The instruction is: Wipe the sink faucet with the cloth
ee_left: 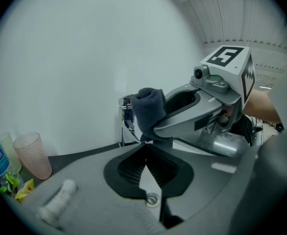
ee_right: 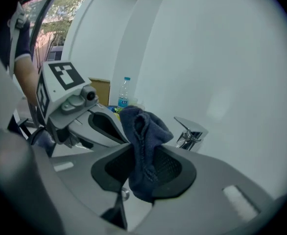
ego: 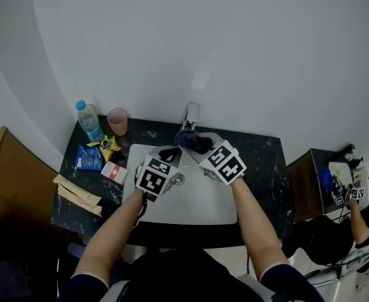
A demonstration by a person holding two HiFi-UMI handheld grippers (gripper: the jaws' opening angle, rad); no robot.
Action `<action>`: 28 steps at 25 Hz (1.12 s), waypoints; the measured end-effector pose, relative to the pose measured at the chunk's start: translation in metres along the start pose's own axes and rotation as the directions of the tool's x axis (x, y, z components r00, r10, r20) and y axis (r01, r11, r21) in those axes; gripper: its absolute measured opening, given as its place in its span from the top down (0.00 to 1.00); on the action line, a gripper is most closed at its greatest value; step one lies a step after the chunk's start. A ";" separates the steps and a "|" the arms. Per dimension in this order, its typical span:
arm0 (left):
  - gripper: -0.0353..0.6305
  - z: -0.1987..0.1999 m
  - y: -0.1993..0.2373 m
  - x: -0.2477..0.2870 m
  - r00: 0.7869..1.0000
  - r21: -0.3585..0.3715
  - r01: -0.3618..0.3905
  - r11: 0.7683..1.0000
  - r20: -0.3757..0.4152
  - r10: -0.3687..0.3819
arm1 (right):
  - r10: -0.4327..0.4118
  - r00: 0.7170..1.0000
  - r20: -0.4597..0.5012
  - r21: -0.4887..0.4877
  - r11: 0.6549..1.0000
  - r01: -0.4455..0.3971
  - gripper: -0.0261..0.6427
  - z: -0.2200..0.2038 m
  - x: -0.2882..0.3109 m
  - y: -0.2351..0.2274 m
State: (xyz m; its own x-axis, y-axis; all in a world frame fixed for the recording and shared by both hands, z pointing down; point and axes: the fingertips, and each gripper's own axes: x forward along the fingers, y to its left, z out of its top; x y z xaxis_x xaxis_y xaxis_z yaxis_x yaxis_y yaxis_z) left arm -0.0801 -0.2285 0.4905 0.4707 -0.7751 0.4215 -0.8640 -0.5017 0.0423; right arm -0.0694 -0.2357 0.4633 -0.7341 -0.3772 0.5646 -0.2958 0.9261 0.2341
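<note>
Forearms (ego: 112,231) came in from the bottom of the head view, one tool per hand, both over the white sink (ego: 200,209) set in the dark speckled bench (ego: 263,168). On the sink's left half hovered the left tool (ego: 170,153), jaws fully together, nothing between them; its own view showed the pads meeting at the tips. Just beside it, angled toward the back rim, was the right tool (ego: 196,145), jaws partly apart and clamped on the dark blue cloth (ee_right: 142,153). It was bunched up, hanging below the pads and sticking up above them. The right tool held it right in front of the chrome faucet (ego: 191,114), which stood at the sink's back rim against the wall. Whether the two touched was unclear. Left end of the bench carried brown paper bags (ego: 77,194), a red-and-white box (ego: 114,172), a blue packet (ego: 89,158) and a yellow packet (ego: 107,146). Farther back stood a pink cup (ego: 117,121) and a water bottle (ego: 89,119) with a blue cap. White wall (ego: 203,43) rose behind everything. Far right, another person (ego: 361,222) was partly in frame.
</note>
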 end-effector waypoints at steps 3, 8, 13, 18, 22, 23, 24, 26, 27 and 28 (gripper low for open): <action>0.95 -0.002 -0.001 -0.011 1.000 -0.015 0.012 1.000 0.012 -0.012 | -0.010 0.999 0.054 0.132 0.991 0.002 0.79 -0.004 -0.015 0.012; 0.95 0.005 -0.004 -0.035 0.998 -0.045 0.028 0.999 0.065 -0.025 | -0.123 0.979 0.160 0.329 0.942 0.065 0.79 0.000 -0.044 0.028; 0.95 0.018 -0.013 -0.062 0.993 -0.102 0.031 0.994 0.118 -0.018 | -0.280 0.928 0.247 0.464 0.875 0.140 0.78 0.004 -0.083 0.031; 0.95 0.036 -0.046 -0.087 0.986 -0.098 0.019 0.995 0.168 -0.002 | -0.330 0.882 0.337 0.473 0.869 0.145 0.78 0.011 -0.130 0.046; 0.95 0.046 -0.082 -0.101 0.980 -0.095 -0.010 0.995 0.197 0.028 | -0.345 0.858 0.381 0.451 0.879 0.153 0.78 0.009 -0.173 0.061; 0.95 0.046 -0.094 -0.104 0.979 -0.093 -0.012 0.996 0.203 0.031 | -0.352 0.852 0.389 0.448 0.880 0.159 0.78 0.006 -0.183 0.064; 0.95 0.046 -0.106 -0.107 0.978 -0.091 -0.014 0.996 0.207 0.032 | -0.356 0.846 0.396 0.446 0.880 0.162 0.78 0.004 -0.192 0.068; 0.95 0.044 -0.127 -0.116 0.976 -0.092 -0.016 0.996 0.213 0.036 | -0.351 0.842 0.409 0.436 0.886 0.158 0.78 0.000 -0.207 0.078; 0.95 0.042 -0.137 -0.121 0.976 -0.092 -0.019 0.996 0.214 0.038 | -0.347 0.841 0.414 0.432 0.889 0.153 0.78 -0.003 -0.213 0.084; 0.95 0.040 -0.146 -0.127 0.976 -0.090 -0.023 0.996 0.213 0.042 | -0.344 0.840 0.420 0.430 0.890 0.149 0.78 -0.006 -0.220 0.090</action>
State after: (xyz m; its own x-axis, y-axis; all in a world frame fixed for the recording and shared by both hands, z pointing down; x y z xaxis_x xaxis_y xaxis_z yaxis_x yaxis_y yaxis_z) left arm -0.0061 -0.0724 0.3944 0.4615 -0.8594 0.2202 -0.8872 -0.4471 0.1142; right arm 0.0691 -0.0696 0.3644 -0.7717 -0.6331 0.0614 -0.6358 0.7704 -0.0477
